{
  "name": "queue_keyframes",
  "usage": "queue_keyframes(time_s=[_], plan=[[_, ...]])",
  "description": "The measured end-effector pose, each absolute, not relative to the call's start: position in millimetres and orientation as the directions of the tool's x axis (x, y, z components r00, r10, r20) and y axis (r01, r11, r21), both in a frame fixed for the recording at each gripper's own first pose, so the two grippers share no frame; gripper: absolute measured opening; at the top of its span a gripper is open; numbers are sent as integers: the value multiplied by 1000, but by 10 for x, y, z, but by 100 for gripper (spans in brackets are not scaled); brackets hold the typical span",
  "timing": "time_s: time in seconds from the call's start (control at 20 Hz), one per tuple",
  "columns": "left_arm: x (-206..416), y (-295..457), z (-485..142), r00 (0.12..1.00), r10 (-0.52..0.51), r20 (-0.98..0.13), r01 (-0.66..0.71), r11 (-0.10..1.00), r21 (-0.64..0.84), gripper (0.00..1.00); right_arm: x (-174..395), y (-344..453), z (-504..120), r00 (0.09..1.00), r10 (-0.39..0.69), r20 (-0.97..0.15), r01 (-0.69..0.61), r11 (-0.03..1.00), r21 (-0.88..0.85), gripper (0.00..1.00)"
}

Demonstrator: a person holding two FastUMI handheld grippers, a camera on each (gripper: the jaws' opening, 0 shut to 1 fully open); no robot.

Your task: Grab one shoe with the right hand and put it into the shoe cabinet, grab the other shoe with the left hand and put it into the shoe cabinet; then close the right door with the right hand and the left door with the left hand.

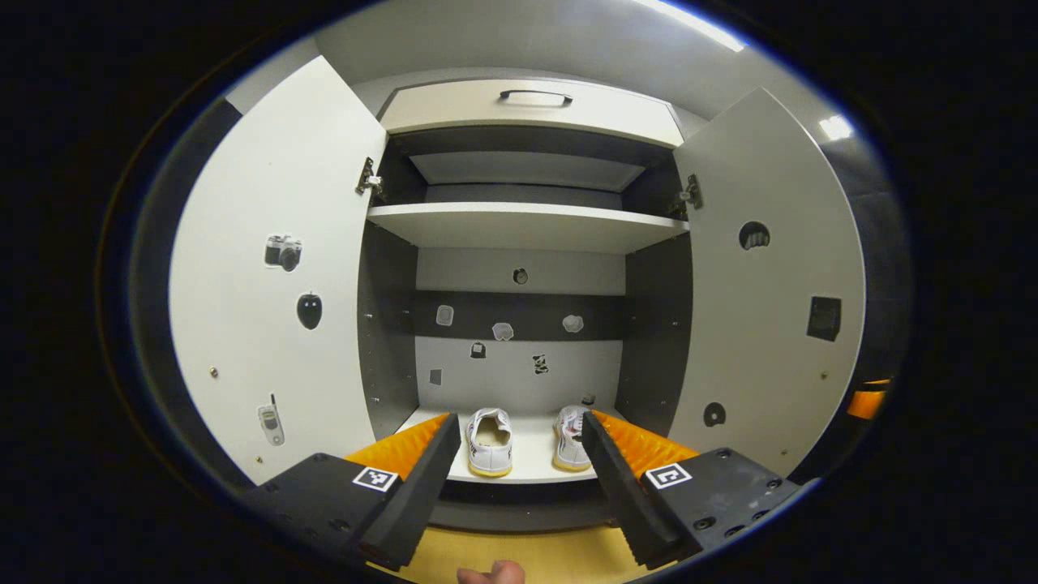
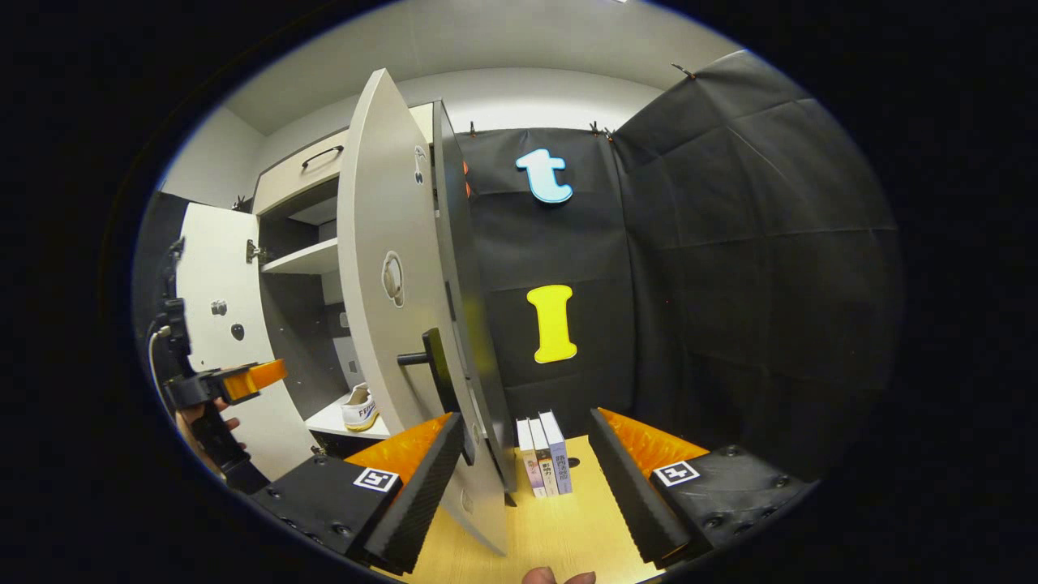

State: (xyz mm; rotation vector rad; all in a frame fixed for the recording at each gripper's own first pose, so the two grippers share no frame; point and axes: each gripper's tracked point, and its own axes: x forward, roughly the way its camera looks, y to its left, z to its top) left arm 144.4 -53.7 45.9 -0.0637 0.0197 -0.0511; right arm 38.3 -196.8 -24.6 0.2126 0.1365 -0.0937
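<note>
Both shoes, left shoe (image 1: 490, 442) and right shoe (image 1: 571, 439), sit side by side on the shoe cabinet (image 1: 523, 223) bottom shelf. Both doors, left door (image 1: 272, 276) and right door (image 1: 770, 284), stand open. Left claw (image 1: 519, 466) open, empty. Right claw (image 2: 523, 470) open, empty, its spread fingers either side of the right door's edge.

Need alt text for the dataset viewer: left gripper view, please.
An open shoe cabinet seen head-on, both doors swung wide, with two white shoes side by side on the bottom shelf. The left gripper is open in the foreground, pointing at them and holding nothing. Small stickers dot the doors and back panel.
</note>
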Motion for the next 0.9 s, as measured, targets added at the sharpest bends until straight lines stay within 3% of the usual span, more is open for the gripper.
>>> queue_keyframes(time_s=[0.35, 0.9], plan=[[808, -542, 307, 998, -40, -45, 38, 998, -53, 95, 645, -1967, -249, 989, -79, -128, 97, 985, 140, 98], [582, -213, 123, 999, -25, -40, 23, 999, -44, 95, 793, -1820, -291, 988, -111, -107, 124, 985, 124, 97]])
